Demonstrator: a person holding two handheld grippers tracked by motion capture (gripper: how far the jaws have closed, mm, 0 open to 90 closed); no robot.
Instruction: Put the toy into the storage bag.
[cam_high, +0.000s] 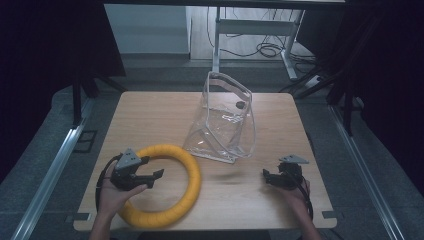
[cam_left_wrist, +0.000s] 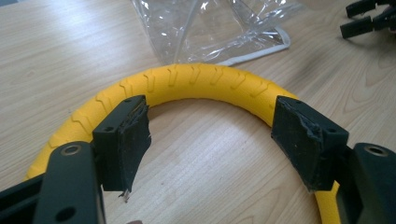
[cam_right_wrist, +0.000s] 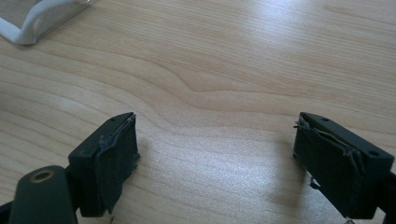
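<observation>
Yellow ring (cam_high: 192, 172) lies between the open left gripper's (cam_left_wrist: 210, 140) jaws

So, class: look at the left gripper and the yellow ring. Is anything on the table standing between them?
Nothing visible does. The left gripper is open, its jaws spread over the yellow ring, with bare table between them. The clear bag stands beyond the ring.

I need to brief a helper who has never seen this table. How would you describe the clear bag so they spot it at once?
Start at the wooden table and look to the middle of its far half. There the clear bag stands upright, a see-through plastic pouch with white edging and its mouth open at the top. Its nearest neighbour, the yellow ring, lies flat and is opaque, so the bag is the one tall, transparent thing.
</observation>
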